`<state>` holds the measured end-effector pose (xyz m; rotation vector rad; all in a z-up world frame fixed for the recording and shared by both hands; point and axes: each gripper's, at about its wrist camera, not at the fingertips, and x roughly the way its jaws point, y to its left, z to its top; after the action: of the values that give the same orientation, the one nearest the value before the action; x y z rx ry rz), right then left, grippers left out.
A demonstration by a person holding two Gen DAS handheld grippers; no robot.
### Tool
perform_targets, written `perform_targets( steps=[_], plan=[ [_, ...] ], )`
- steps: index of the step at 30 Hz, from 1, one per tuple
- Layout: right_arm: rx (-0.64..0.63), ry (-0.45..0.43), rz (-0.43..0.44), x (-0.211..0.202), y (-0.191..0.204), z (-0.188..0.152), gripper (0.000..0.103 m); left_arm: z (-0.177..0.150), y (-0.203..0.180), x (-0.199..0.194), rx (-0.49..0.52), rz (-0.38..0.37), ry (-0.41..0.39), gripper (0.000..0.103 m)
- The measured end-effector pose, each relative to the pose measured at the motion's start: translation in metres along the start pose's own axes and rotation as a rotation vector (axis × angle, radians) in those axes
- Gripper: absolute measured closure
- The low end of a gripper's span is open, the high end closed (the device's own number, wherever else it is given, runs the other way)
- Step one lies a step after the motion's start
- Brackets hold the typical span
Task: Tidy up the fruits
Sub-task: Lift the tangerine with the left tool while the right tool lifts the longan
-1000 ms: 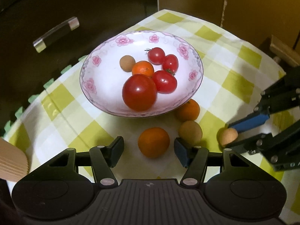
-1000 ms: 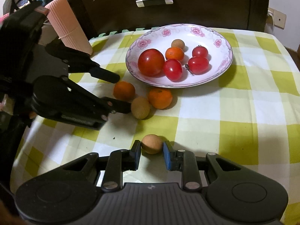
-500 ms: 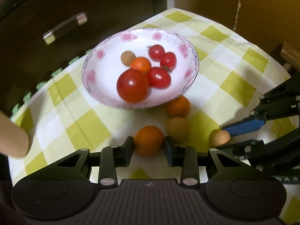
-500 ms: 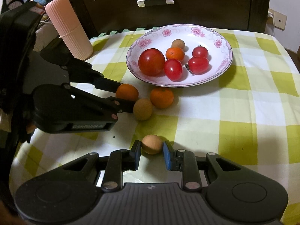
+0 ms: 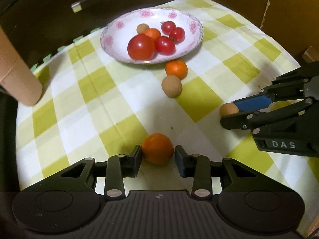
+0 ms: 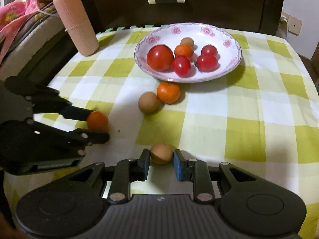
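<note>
Your left gripper [image 5: 158, 156] has an orange [image 5: 157, 148] between its jaws at the near edge of the tabletop [image 5: 123, 103]. The left pad touches it, a sliver of gap shows at the right pad, and the jaws are opening slightly, so the grip looks loose at best. Your right gripper [image 6: 161, 162] is closed on a small brown fruit [image 6: 161, 153], near and to the right of the orange.

Farther off, the flowered plate [image 6: 229, 69] holds one large tomato [image 6: 160, 57], three small tomatoes [image 6: 207, 62], a small orange and a brown fruit. Just in front of the plate, a second orange [image 6: 168, 92] and another brown fruit [image 6: 148, 102] lie touching on the checked cloth. A ribbed pink cylinder [image 6: 76, 21] leans at the far left corner.
</note>
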<state>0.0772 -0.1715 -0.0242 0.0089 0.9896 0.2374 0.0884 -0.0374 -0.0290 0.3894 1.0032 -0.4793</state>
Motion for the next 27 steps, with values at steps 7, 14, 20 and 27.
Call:
perform_targets(
  steps=[7,14,20,27],
  plan=[
    [0.010,0.000,-0.014,-0.008,0.003,-0.012,0.078,-0.006,-0.009,-0.005,-0.042,-0.003,-0.016,0.046],
    [0.035,0.010,-0.004,-0.010,-0.001,-0.013,0.073,-0.005,-0.016,-0.008,-0.033,-0.012,-0.042,0.038],
    [0.051,0.007,-0.006,-0.012,-0.003,-0.015,0.071,-0.002,-0.017,-0.008,-0.045,-0.017,-0.055,0.036],
    [0.088,0.000,-0.028,-0.024,-0.010,-0.017,0.070,0.002,-0.018,-0.012,-0.066,-0.030,-0.083,0.036]
  ],
)
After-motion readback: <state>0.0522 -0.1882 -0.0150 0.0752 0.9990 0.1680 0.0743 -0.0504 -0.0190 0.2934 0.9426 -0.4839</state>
